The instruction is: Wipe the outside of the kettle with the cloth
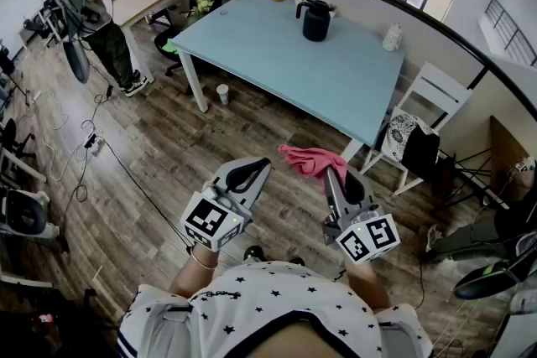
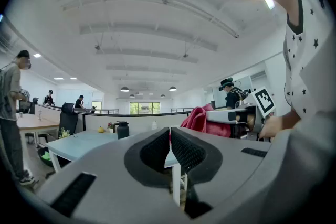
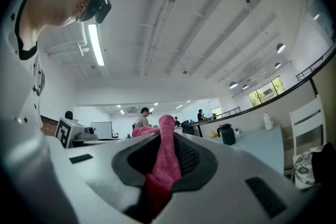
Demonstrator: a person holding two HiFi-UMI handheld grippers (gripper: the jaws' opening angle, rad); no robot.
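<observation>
- The right gripper (image 1: pixel 336 173) is clenching a pink cloth (image 1: pixel 309 158) between its jaws; the cloth is bunching out past the tips toward 11 o'clock.
- The left gripper (image 1: pixel 265 164) is pressing its jaws together with nothing between them. It is hovering at 9 o'clock of the right gripper, near it but apart.
- Both grippers are hanging over a wooden floor (image 1: pixel 159 155), short of the table.
- The black kettle (image 1: pixel 316 21) is standing upright on the far part of a light blue table (image 1: pixel 277 63), at 12 o'clock from the grippers and well apart from them.
- A white chair (image 1: pixel 432 92) is standing at the table's 3 o'clock side.
- A person (image 1: pixel 88 0) is standing at 10 o'clock beside another desk.
</observation>
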